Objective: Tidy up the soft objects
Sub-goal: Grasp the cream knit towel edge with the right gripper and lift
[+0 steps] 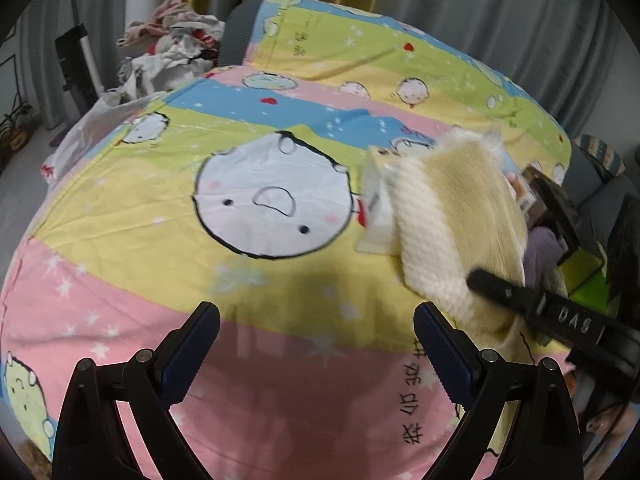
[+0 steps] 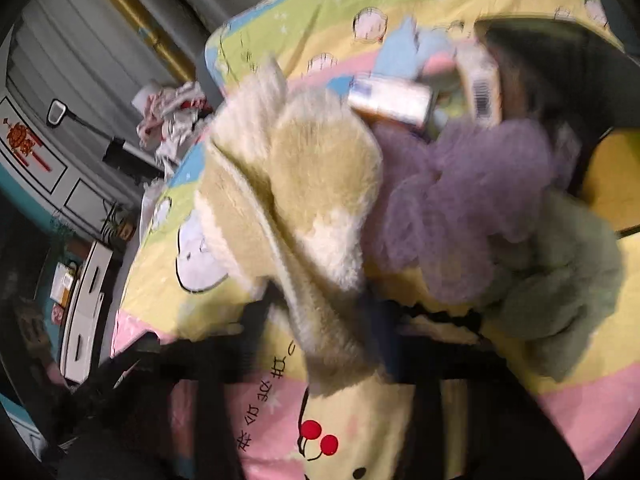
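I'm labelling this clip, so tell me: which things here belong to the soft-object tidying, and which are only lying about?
Part of the job:
- cream fluffy cloth, held in the right gripper
- purple fluffy piece
- pale green fluffy piece
- left gripper, open, empty

Lying about:
- clothes pile
- small boxes
- cartoon bedsheet

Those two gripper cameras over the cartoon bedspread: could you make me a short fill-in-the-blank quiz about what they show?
1. The left gripper is open and holds ____.
2. The right gripper is shut on a fluffy cream-and-____ towel.
3. Beside that towel, in the right wrist view, lies a fuzzy cloth coloured ____.
4. The big round cartoon face on the bedspread has a ____ outline.

Missing words: nothing; tan; purple; black
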A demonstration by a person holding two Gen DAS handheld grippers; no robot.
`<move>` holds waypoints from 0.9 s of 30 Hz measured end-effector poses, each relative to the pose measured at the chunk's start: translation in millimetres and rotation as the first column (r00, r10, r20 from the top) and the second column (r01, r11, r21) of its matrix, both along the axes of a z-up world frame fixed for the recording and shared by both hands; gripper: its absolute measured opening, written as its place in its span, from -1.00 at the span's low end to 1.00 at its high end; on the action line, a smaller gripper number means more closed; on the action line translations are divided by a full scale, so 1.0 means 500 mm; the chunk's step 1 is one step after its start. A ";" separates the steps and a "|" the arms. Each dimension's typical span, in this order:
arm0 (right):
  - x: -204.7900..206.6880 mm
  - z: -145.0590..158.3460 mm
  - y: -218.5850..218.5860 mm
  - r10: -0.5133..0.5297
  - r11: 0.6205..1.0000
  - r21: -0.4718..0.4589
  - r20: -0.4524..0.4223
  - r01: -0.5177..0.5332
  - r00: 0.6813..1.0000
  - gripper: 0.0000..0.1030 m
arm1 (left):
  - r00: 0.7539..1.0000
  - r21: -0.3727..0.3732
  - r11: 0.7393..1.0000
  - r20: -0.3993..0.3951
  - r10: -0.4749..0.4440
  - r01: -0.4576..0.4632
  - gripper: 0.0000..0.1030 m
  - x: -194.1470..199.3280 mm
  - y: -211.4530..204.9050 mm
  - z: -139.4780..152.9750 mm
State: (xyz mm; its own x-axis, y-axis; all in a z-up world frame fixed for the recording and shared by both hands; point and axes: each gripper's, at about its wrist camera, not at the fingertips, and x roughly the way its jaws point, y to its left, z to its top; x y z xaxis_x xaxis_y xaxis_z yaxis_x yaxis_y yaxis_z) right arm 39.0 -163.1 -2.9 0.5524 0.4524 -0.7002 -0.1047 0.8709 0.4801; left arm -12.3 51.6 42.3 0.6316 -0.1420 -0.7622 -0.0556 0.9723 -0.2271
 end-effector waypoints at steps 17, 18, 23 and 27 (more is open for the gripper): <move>-0.321 0.244 -0.076 -0.004 0.989 0.146 0.288 -0.040 0.958 -0.79 | 1.000 -0.171 0.985 0.020 0.021 -0.017 0.89 -0.017 0.053 0.037; -0.328 0.245 -0.079 -0.003 0.986 0.159 0.285 -0.044 0.958 -0.79 | 1.000 -0.172 0.985 0.019 0.010 -0.007 0.89 -0.015 0.050 0.036; -0.294 0.215 -0.045 -0.007 0.998 0.062 0.261 -0.009 0.965 -0.77 | 1.000 -0.173 0.985 -0.003 -0.025 0.024 0.89 -0.014 0.040 0.030; -0.212 0.117 -0.024 0.051 0.997 0.057 0.118 -0.058 0.992 -0.75 | 0.997 -0.206 0.976 -0.021 -0.079 0.073 0.89 -0.013 0.027 0.024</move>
